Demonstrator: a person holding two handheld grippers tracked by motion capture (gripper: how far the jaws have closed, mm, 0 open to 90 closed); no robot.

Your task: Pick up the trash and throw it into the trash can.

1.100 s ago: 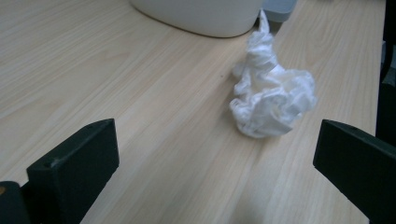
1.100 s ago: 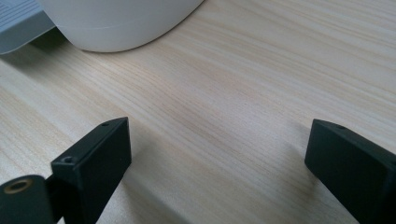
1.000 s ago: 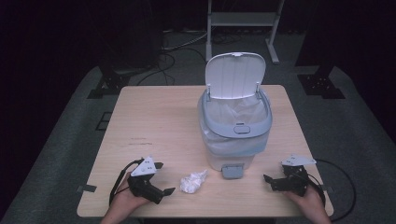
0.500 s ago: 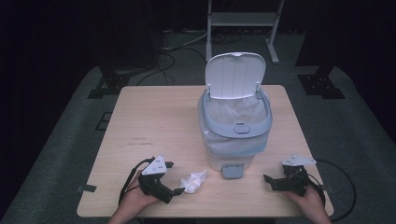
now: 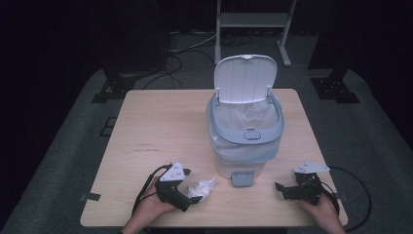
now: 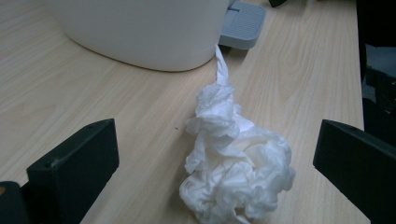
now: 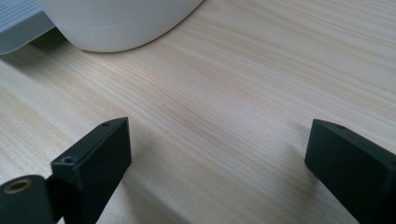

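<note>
**Left gripper around the crumpled tissue, fingers wide**

At the left of the high view, the left gripper (image 5: 192, 199) rests low on the light wooden tabletop (image 5: 160, 131), near the front edge, and a hand (image 5: 155, 207) holds it from below. Its grey three-cornered plate is on top and a black cable makes a loop behind it. The fingers (image 6: 74, 161) are spread wide apart. In the left gripper view, the crumpled white paper tissue (image 6: 236, 170) lies on the tabletop between them; neither finger touches it, and it lies nearer to the finger on the right of that view. A thin twisted end of the tissue points up toward the base of the bin.

Just to the right of the tissue, in the high view, stands the white plastic pedal bin with a grey-blue rim (image 5: 246, 134). Its white lid (image 5: 245, 79) is open and stands upright at the back, and a thin white liner bag (image 5: 243, 117) hangs inside. The small grey foot pedal (image 5: 242, 178) comes out from the front of the bin, near the tissue but not touching it.

At the right, the right gripper (image 5: 282, 189) lies on the tabletop near the front right corner, well apart from the bin, with a hand (image 5: 322, 210) behind it. The right gripper view shows its fingers (image 7: 93, 158) also open wide, with bare wood between them.
</note>
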